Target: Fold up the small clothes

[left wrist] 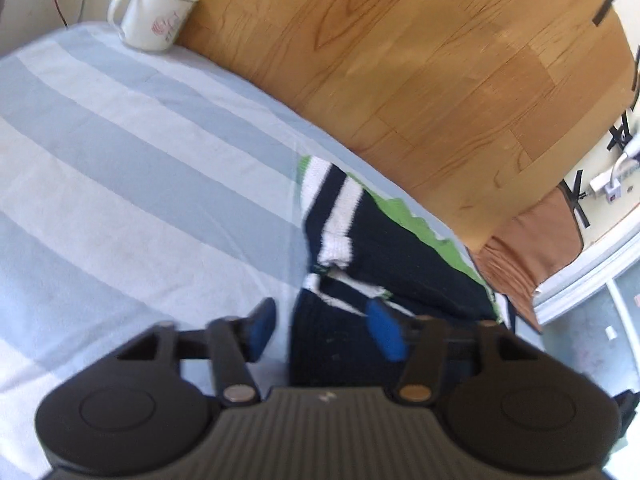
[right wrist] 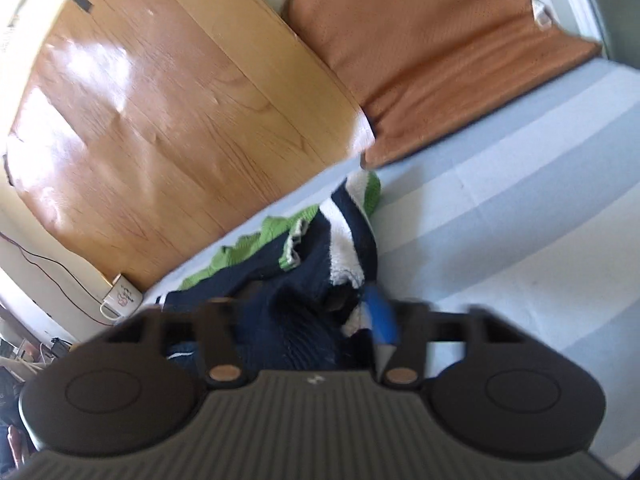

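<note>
Both grippers' fingers (left wrist: 262,326) gape, holding nothing, over the knit garment (left wrist: 400,256) — mug (left wrist: 154,14) print unreadable.

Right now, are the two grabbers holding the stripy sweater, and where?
Nothing is held. The left gripper is open beside the sweater. The right gripper is open too, over the sweater without pinching it.

In the left wrist view the knit garment (left wrist: 360,248) lies on the bed (left wrist: 140,168) at its far edge, toward two o'clock from the picture's centre. The mug (left wrist: 154,16) stands at eleven o'clock by the headboard (left wrist: 400,60). A cushion (left wrist: 532,240) lies at three o'clock, beyond the garment.
</note>
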Tool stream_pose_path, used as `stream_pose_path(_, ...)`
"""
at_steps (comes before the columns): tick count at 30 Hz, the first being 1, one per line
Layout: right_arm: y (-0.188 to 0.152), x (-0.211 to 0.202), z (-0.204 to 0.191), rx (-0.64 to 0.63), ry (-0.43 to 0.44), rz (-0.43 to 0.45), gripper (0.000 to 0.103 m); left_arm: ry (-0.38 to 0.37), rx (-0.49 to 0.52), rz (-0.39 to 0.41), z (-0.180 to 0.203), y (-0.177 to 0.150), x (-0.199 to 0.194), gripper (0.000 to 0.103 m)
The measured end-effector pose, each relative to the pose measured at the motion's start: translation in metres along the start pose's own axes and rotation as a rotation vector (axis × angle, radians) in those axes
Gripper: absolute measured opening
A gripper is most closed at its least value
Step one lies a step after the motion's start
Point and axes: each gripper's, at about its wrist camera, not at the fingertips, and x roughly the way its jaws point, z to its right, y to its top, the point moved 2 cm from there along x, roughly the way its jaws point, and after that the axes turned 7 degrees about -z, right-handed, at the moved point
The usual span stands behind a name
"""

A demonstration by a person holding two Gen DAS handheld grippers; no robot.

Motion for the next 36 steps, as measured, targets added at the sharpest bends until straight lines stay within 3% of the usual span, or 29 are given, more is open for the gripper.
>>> stream_pose_path(6, -0.009, -0.003, -0.021, -0.129, -0.042, -0.003, 0.064, 0.01, 0.053, -0.011, 0.002, -0.007, -0.003, 0.055)
stream_pose_path(10, -0.016, 0.024, -0.022, -0.156, -0.105, -0.067, 0.061, 0.028, 0.115, -0.025, 0.014, -0.011, 0.008, 0.049)
stream_pose_path(11, -0.017, 0.03, -0.022, -0.17, -0.106, -0.079, 0.05, 0.036, 0.128, -0.027, 0.017, -0.012, 0.011, 0.045)
stream_pose_path(12, -0.019, 0.034, -0.025, -0.191, -0.119, -0.088, 0.024, 0.036, 0.144, -0.03, 0.019, -0.011, 0.015, 0.03)
stream_pose_path(13, -0.02, 0.036, -0.027, -0.21, -0.144, -0.09, 0.011, 0.04, 0.163, -0.037, 0.021, -0.011, 0.02, 0.011)
stream_pose_path(16, -0.019, 0.017, -0.032, -0.21, -0.14, 0.005, 0.01, 0.026, 0.187, -0.049, 0.027, -0.009, 0.025, 0.009)
stream_pose_path(19, -0.023, -0.003, -0.028, -0.167, -0.146, 0.077, 0.01, -0.003, 0.225, 0.012, 0.034, -0.008, 0.014, 0.009)
stream_pose_path(22, -0.034, 0.011, -0.018, -0.134, -0.218, 0.035, 0.011, 0.016, 0.208, 0.037, 0.033, -0.003, 0.019, 0.009)
stream_pose_path(23, -0.037, 0.02, -0.014, -0.12, -0.234, -0.001, 0.016, 0.045, 0.208, 0.033, 0.031, -0.002, 0.027, 0.009)
stream_pose_path(25, -0.037, 0.021, -0.014, -0.114, -0.242, 0.006, 0.019, 0.1, 0.204, -0.013, 0.025, -0.003, 0.047, 0.011)
stream_pose_path(27, -0.033, 0.014, -0.017, -0.1, -0.233, 0.009, 0.038, 0.085, 0.2, -0.005, 0.023, -0.006, 0.046, 0.011)
stream_pose_path(29, -0.035, 0.0, -0.017, -0.085, -0.208, 0.045, 0.046, 0.097, 0.207, 0.007, 0.024, -0.009, 0.033, 0.018)
stream_pose_path(31, -0.037, -0.013, -0.016, -0.068, -0.187, 0.057, 0.046, 0.117, 0.215, 0.043, 0.023, -0.014, 0.016, 0.038)
stream_pose_path(33, -0.043, -0.025, -0.013, -0.038, -0.159, 0.052, 0.046, 0.108, 0.22, 0.063, 0.021, -0.021, -0.002, 0.041)
stream_pose_path(36, -0.054, -0.036, -0.005, 0.036, -0.091, 0.001, 0.053, 0.073, 0.214, 0.038, 0.016, -0.034, -0.022, 0.056)
